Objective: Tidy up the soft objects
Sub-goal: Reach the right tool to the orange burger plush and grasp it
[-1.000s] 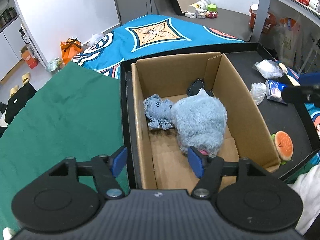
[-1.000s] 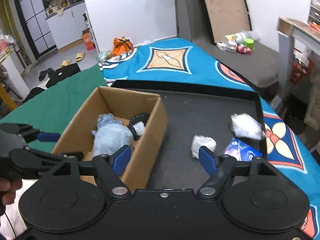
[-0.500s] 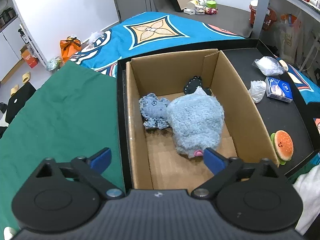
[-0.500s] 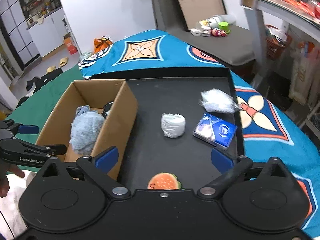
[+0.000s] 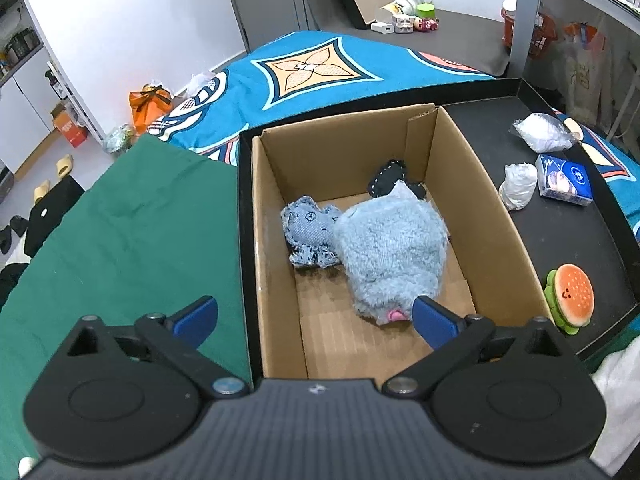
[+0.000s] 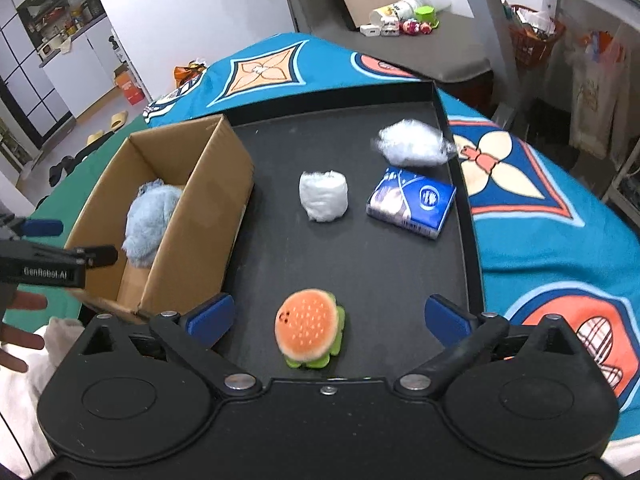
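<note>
Right gripper [image 6: 328,316] jaws spread wide, nothing between the pads, hovering over the near edge of the black tray [image 6: 460,216]. Hamburger plush [image 6: 310,328] lies on the tray floor just beyond the gripper, roughly centred between its blue fingertips [image 6: 210,314], not touching either. Left gripper [image 5: 316,316] also wide apart and empty, held over the near end of the cardboard box [image 5: 500,216]; its right pad sits just in front of the fluffy blue plush [image 5: 390,258], contact not clear. Box stands in the tray's left part, open top, its long right wall facing the loose items. Inside: fluffy blue plush in the middle, denim plush [image 5: 308,232] touching its left side, a dark stitched plush [image 5: 390,178] behind it toward the far right corner. On the tray right of the box, past the hamburger: white wrapped bundle [image 6: 324,196], then the blue tissue pack [image 6: 412,202] just beside it toward the right rim, then a crumpled clear plastic bag [image 6: 412,148] at the far right corner, near the rim. Tray rests on a blue patterned cloth [image 6: 540,208]; green cloth [image 5: 120,240] to the left of the tray.
</note>
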Motion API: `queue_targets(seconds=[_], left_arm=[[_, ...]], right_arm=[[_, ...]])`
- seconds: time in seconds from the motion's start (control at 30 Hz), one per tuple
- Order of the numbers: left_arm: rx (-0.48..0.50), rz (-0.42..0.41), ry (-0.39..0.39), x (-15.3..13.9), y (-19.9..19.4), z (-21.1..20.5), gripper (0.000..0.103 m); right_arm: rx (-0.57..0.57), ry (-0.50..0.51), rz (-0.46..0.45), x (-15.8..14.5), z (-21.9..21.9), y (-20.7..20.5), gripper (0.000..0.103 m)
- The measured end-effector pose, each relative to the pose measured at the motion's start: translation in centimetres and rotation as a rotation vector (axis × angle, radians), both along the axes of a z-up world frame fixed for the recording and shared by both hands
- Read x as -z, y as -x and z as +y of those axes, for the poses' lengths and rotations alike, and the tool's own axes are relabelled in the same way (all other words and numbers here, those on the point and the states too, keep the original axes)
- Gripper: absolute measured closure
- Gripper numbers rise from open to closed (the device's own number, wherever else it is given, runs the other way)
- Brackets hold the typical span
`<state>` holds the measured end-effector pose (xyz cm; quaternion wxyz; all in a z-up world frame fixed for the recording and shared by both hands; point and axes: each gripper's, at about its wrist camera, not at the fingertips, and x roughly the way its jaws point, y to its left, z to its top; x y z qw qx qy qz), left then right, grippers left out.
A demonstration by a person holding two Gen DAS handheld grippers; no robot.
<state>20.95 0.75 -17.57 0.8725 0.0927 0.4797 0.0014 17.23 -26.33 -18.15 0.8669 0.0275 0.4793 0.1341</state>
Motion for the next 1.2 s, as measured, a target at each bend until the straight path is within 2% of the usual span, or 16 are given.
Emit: queue_targets(seconds=[0.27,0.4,0.47,0.63,0.77,0.9,1.0,1.07,1.17,1.2], left_arm=[[0.023,0.029,0.017,0.3,-0.5,-0.7,0.000],[0.019,0.047,-0.037,0.7,-0.7,-1.1,0.000],[0.035,0.062,-0.028,0.8,-0.7,-1.3,0.000],[0.038,0.060,-0.047,1.0,-0.9,-1.4,0.000],[0.024,0.048,-0.044,0.8,-1.2,-1.1,0.002],[0.033,0.056,-0.043,1.1,-1.4,-1.2,0.003],[0.046,0.059,-0.047,1.2,-1.4,-1.4,0.003],[0.052,0.062,-0.049,1.3,-1.4,-1.5,0.003],[0.054,0.062,-0.058,1.4,-1.5,-1.5,0.004],[0.054,0.063,-0.059,1.4,-1.5,-1.6,0.005]], right_arm=[[-0.015,-0.004,0.045,1.9,0.2,0.4,0.000],[-0.022,0.005,0.063,2.7,0.7,0.4,0.000],[-0.029,0.016,0.069,3.2,1.1,0.3,0.001],[-0.015,0.036,0.105,5.2,1.7,-0.1,0.011],[0.000,0.054,0.108,6.1,1.9,-0.6,0.014],[0.012,0.063,0.110,7.0,2.3,-1.1,0.024],[0.007,0.065,0.115,7.4,2.6,-1.3,0.026],[-0.003,0.079,0.098,7.3,2.9,-1.2,0.031],[-0.018,0.093,0.076,7.1,3.1,-1.1,0.055],[-0.023,0.096,0.073,6.9,3.1,-1.3,0.058]])
